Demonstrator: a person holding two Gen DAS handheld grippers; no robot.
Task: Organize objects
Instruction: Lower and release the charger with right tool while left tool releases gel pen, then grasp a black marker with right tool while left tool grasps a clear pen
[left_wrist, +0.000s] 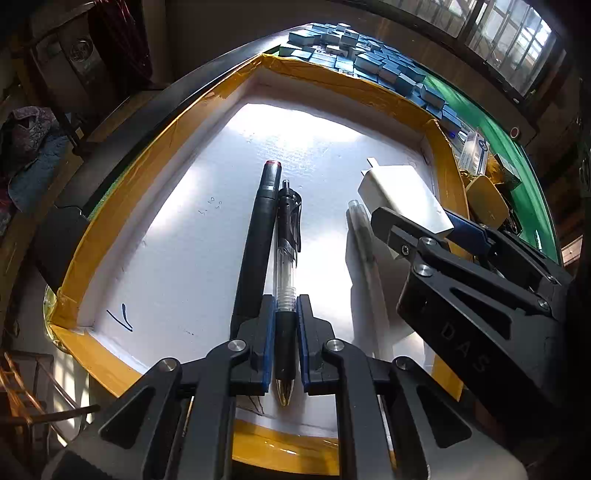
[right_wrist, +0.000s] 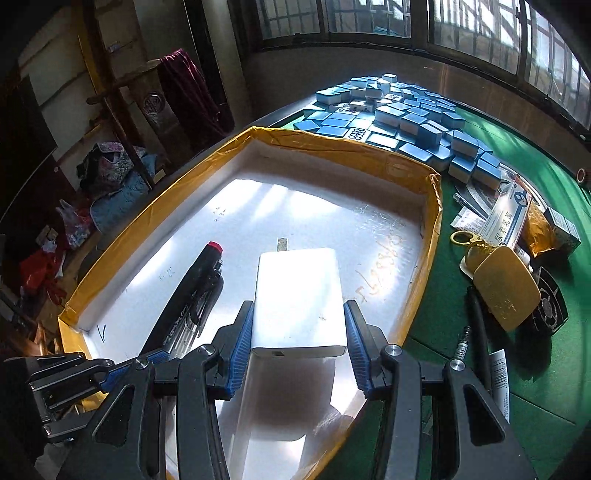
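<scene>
A white foam tray (left_wrist: 177, 229) with a yellow taped rim (right_wrist: 155, 210) fills both views. My left gripper (left_wrist: 284, 306) is shut on a clear and black click pen (left_wrist: 286, 258), its gold tip pointing back toward the camera. A black marker (left_wrist: 258, 236) with a red end lies right beside the pen. My right gripper (right_wrist: 299, 314) is shut on a white charger block (right_wrist: 299, 295), its blue pads (right_wrist: 242, 332) pressing both sides. The block hangs above its shadow on the tray floor. In the left wrist view the right gripper (left_wrist: 417, 225) holds the charger (left_wrist: 402, 195) near the tray's right wall.
A clear thin pen (left_wrist: 360, 229) lies in the tray under the charger. Several blue mahjong tiles (right_wrist: 406, 122) are heaped behind the tray on the green felt table (right_wrist: 535, 387). To the right lie a gold tag (right_wrist: 506, 291), medicine boxes (right_wrist: 509, 218) and a black pen (right_wrist: 478, 332).
</scene>
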